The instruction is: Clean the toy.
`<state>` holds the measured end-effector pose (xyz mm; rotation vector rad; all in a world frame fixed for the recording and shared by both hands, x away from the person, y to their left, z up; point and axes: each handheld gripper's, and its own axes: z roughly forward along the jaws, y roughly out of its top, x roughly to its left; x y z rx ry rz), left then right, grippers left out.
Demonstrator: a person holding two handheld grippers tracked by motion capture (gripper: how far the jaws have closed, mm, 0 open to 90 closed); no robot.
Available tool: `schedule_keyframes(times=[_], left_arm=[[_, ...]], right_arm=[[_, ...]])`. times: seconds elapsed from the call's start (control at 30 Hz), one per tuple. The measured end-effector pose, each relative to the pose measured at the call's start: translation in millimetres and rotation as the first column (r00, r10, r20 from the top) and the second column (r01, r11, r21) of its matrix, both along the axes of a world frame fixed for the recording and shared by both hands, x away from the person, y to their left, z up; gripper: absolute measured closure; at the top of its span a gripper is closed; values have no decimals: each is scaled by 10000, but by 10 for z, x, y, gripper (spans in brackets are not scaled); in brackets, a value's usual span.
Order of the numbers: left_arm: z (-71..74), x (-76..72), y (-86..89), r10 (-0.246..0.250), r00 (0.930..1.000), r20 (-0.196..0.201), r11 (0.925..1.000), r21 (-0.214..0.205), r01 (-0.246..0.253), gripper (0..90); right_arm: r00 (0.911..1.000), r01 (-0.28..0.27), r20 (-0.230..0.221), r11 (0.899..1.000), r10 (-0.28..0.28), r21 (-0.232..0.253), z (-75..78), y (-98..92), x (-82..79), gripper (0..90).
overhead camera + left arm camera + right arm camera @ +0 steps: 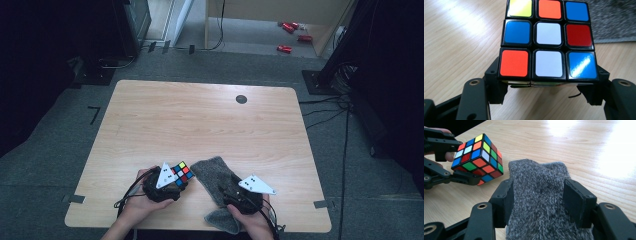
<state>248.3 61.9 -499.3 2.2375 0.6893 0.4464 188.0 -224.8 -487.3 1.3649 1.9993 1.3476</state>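
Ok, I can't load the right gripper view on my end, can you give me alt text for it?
The right tongs are closed on a grey fuzzy cloth, which bunches between the two black jaws above a light wooden table. At upper left, the left tongs hold a scrambled colour-tile puzzle cube, tilted on one corner, beside the cloth's far edge.
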Motion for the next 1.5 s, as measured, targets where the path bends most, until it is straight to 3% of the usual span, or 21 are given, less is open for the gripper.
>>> schedule_keyframes(times=[0.37,0.5,0.63,0.83,1.03,1.33,1.5], left_arm=[[-70,66,46,-23,9981,-620,9999,-168,13,346],[-65,96,66,-111,9934,-1141,9981,-612,42,346],[-78,107,71,-332,9874,-1547,9970,-736,220,345],[-77,103,63,-428,9865,-1581,9967,-749,312,344],[-85,70,57,-377,9923,-1184,9984,-467,323,343],[-14,68,62,-650,9867,-1493,9934,-1031,499,345],[9,54,0,-1142,9770,-1799,9871,-1317,911,345]], right_arm=[[9998,-187,87,9998,187,-3,7,19,-24,430],[9996,-268,134,9996,268,-27,6,26,-29,432],[9987,-480,175,9988,480,-3,9,42,-43,433],[9964,-795,292,9968,797,-75,8,83,-64,436],[9962,-809,317,9965,815,-188,-2,88,-67,439],[9944,-943,473,9955,947,-118,19,63,-78,438],[9930,-984,656,9951,985,-56,47,17,-85,435]])
